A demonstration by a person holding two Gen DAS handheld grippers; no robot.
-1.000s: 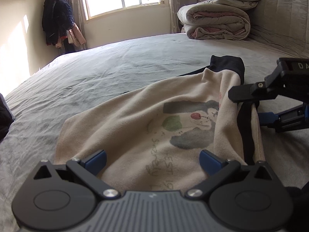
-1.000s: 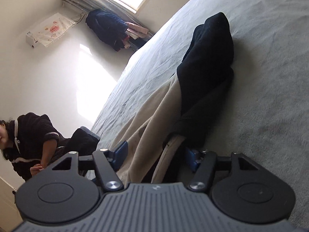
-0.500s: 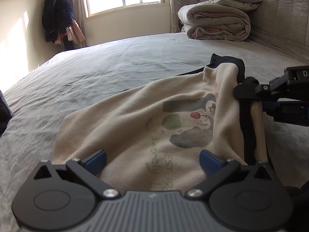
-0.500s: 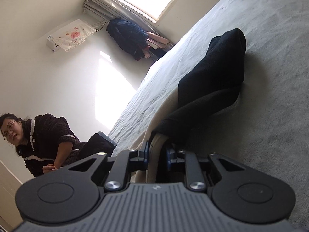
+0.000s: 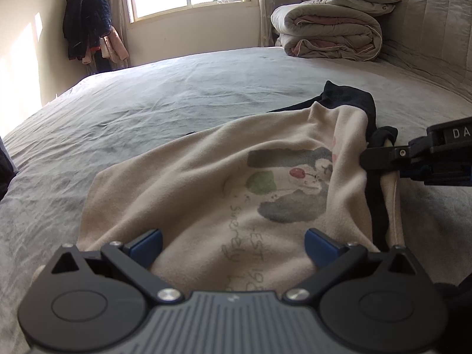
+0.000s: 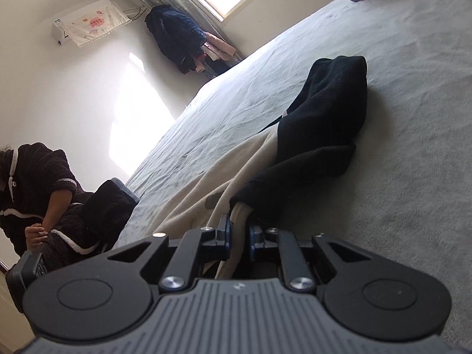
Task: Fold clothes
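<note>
While right claw [image 6: 238, 237] pinches shirt [image 5: 206, 188], folded quilt [image 5: 327, 34] beyond

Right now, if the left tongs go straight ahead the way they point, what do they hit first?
Probably the cream printed shirt: it lies between the open left tongs and spreads ahead over the grey bed. Past it, only bare sheet shows, though depth is hard to judge.

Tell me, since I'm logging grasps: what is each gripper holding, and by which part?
The right gripper is shut on the cream shirt, pinching its bunched edge beside the black sleeve. The left gripper is open, holding nothing.
</note>
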